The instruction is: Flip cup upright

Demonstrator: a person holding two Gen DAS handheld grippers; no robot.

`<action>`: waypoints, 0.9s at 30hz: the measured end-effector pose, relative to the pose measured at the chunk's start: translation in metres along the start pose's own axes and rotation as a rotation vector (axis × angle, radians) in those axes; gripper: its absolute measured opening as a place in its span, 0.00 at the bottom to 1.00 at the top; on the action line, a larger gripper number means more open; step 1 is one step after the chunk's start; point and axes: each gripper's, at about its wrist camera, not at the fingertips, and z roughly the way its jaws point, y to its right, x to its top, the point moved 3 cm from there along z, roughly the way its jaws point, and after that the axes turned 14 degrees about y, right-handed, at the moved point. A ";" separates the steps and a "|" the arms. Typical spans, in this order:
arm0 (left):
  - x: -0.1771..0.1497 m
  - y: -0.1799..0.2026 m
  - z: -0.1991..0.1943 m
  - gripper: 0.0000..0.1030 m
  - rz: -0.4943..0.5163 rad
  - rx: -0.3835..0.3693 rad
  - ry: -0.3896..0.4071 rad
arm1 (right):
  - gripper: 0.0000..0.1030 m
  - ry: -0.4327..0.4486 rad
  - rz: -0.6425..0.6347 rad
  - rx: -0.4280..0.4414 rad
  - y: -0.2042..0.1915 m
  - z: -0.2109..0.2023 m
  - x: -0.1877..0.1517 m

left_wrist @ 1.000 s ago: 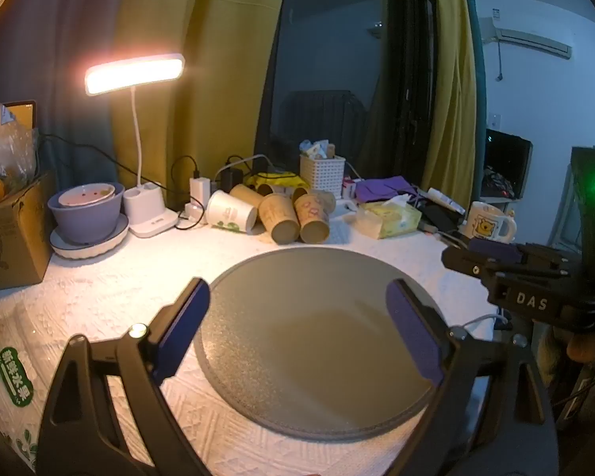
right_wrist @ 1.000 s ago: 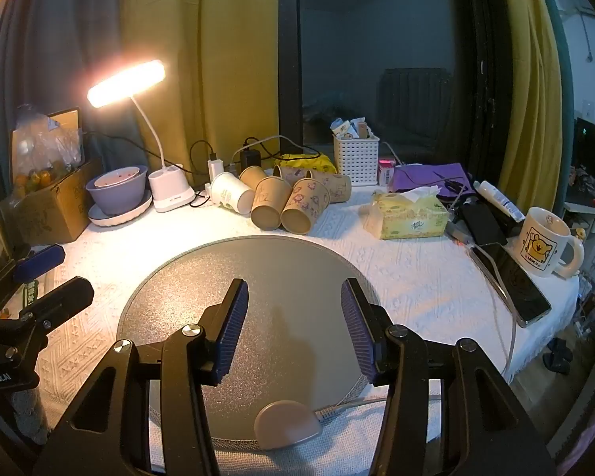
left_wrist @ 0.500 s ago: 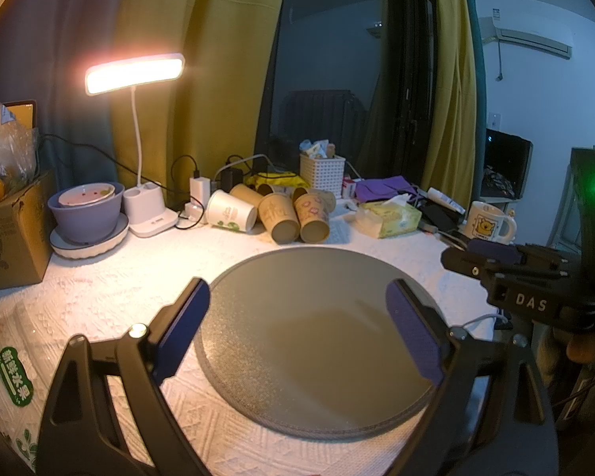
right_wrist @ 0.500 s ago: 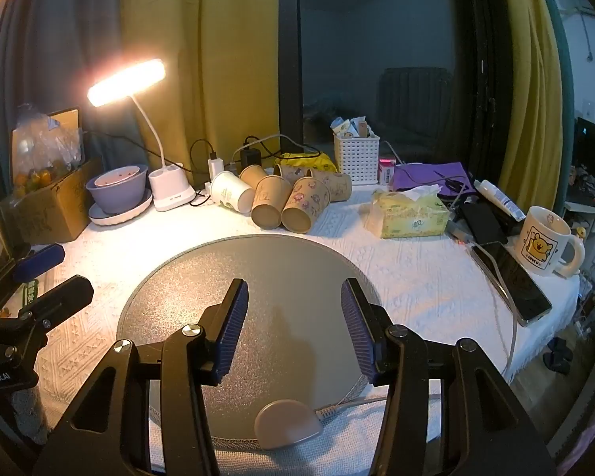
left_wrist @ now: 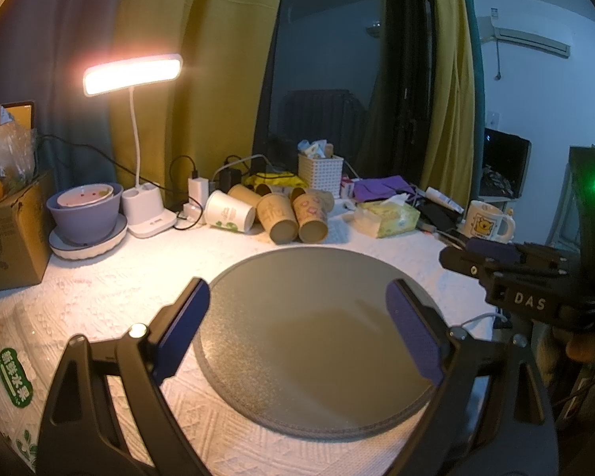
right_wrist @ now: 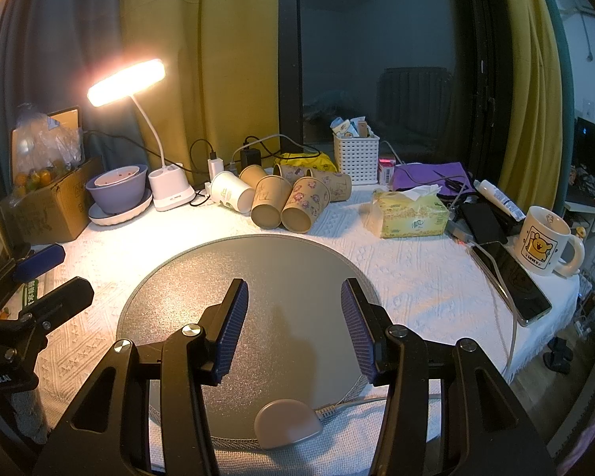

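Observation:
Several paper cups lie on their sides at the back of the table: a white one (left_wrist: 229,211) (right_wrist: 231,191) and brown ones (left_wrist: 310,216) (right_wrist: 305,202), mouths toward me. My left gripper (left_wrist: 297,317) is open and empty above the near edge of a round grey mat (left_wrist: 317,325). My right gripper (right_wrist: 293,317) is open and empty over the same mat (right_wrist: 281,269). Both grippers are well short of the cups. Each gripper shows at the edge of the other's view.
A lit desk lamp (right_wrist: 170,194), a purple bowl on a plate (right_wrist: 119,190), a cardboard box (right_wrist: 47,206), a white basket (right_wrist: 355,158), a tissue pack (right_wrist: 410,216), a phone (right_wrist: 511,281) and a mug (right_wrist: 545,242) ring the mat. A small pink puck (right_wrist: 287,422) lies on the mat's near edge.

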 end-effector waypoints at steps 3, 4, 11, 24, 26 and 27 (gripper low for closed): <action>-0.001 0.000 0.001 0.89 0.001 -0.003 -0.002 | 0.50 0.000 0.000 0.001 0.000 0.000 0.000; -0.001 0.001 0.001 0.89 0.002 -0.004 -0.002 | 0.50 0.000 0.000 0.001 0.000 0.000 0.000; 0.000 0.002 -0.001 0.89 0.004 -0.011 0.001 | 0.50 0.000 -0.001 0.001 -0.001 0.000 0.001; 0.001 0.004 0.000 0.89 0.006 -0.015 0.001 | 0.50 0.000 -0.002 -0.001 -0.002 0.000 0.002; 0.001 0.005 0.000 0.89 0.007 -0.015 0.002 | 0.50 0.001 -0.002 -0.001 -0.001 0.000 0.003; 0.002 0.005 0.001 0.89 0.007 -0.015 0.001 | 0.50 0.001 -0.003 -0.002 -0.001 0.000 0.003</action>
